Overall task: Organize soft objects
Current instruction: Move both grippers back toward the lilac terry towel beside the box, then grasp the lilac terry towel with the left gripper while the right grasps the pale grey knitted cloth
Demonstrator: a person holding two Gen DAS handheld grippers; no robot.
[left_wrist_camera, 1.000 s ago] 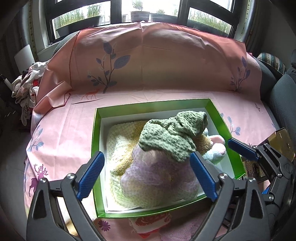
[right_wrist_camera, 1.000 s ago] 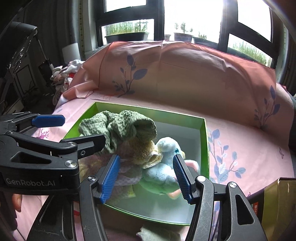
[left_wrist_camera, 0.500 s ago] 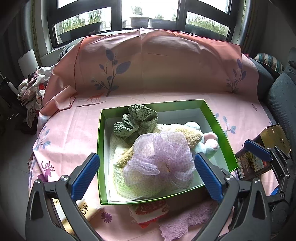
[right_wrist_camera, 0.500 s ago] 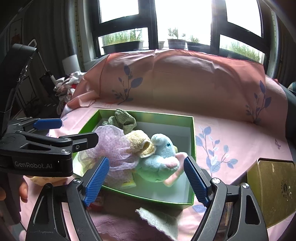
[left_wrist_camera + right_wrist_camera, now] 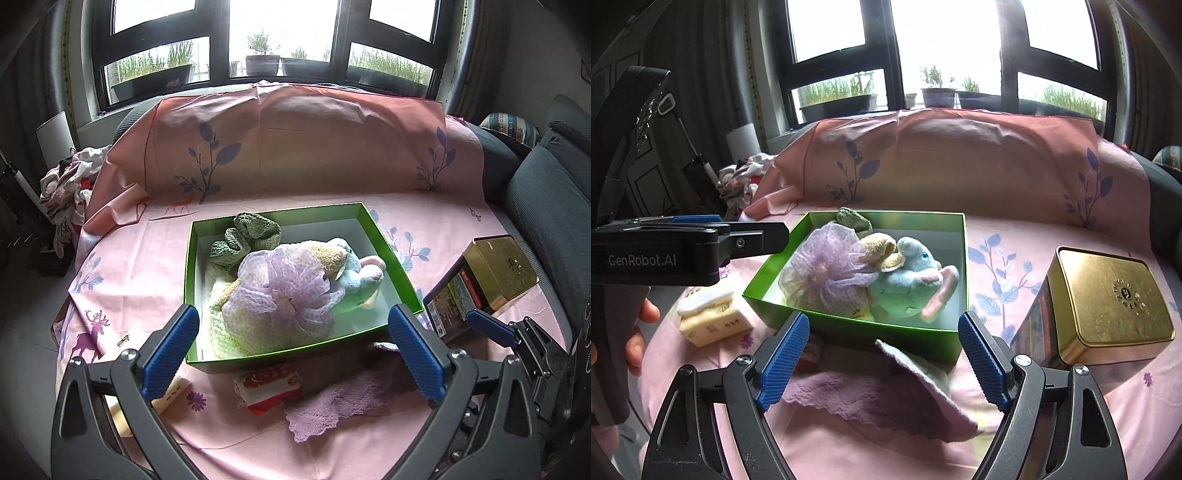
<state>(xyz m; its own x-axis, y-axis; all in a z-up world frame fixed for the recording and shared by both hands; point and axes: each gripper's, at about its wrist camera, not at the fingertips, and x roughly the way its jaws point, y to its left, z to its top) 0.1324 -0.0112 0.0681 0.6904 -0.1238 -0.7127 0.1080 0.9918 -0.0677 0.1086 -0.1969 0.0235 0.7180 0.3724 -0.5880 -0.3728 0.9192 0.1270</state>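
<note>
While both grippers, left (image 5: 291, 343) and right (image 5: 882, 350), hung with jaws spread and holding nothing, the green box (image 5: 391, 254) was heaped; lilac knit cloth (image 5: 864, 402) lay just before it. Grabbing one thin layer risked slippage, or nudging the box.

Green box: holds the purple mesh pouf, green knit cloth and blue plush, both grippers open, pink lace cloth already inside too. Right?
Not quite. The pink lace cloth is not inside: the right wrist view shows it on the sheet in front of the green box. The rest holds: purple mesh pouf, green knit cloth and blue plush sit in the box, and the left gripper and right gripper are open.
</note>
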